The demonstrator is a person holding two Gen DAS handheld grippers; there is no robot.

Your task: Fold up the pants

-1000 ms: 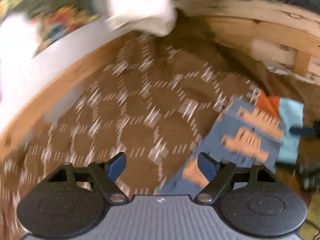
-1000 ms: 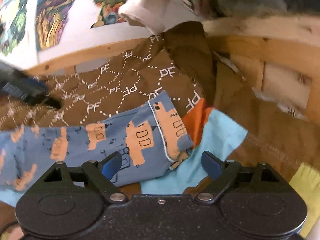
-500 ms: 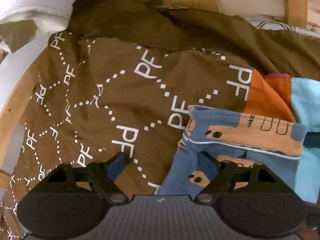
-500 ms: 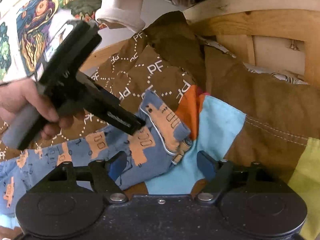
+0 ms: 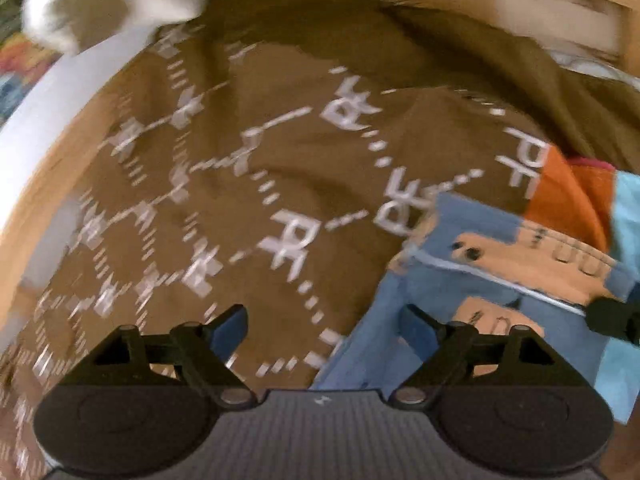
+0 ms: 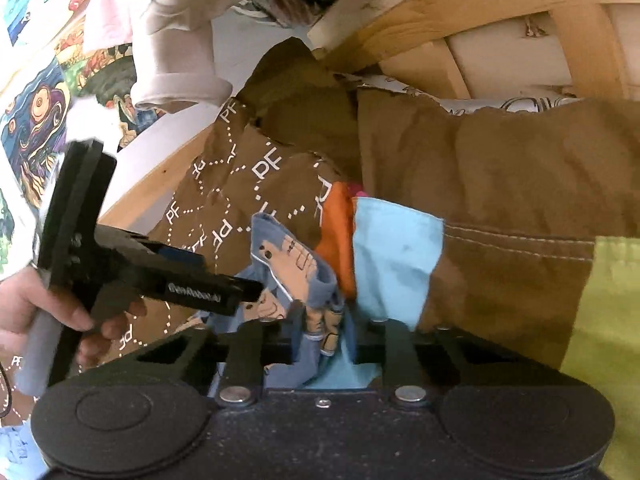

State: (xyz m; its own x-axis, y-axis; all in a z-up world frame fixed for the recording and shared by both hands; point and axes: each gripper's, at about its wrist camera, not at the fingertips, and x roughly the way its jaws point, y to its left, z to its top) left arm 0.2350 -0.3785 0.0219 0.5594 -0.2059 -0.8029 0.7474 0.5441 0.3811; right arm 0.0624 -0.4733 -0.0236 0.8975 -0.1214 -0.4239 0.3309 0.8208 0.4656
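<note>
Right tool (image 6: 320,320): I am closing it on the blue printed pants (image 6: 296,264); a second ago it gaped.
Left tool (image 5: 324,320): I am holding it open at the pants' edge.
Meaning: fold starting.

Small blue pants (image 6: 296,276) with orange vehicle-like print and thin white piping along one hem. Crumpled, not folded, lying on brown "PF"-patterned fabric. In the right wrist view they run from centre down toward 7 o'clock, one bunched end gathered near bottom centre. In the left wrist view the pants (image 5: 480,292) sit at 4 o'clock, hem edge up toward 2 o'clock, overlapping orange and light-blue patches. Blue cloth creased, print partly hidden in folds.
</note>
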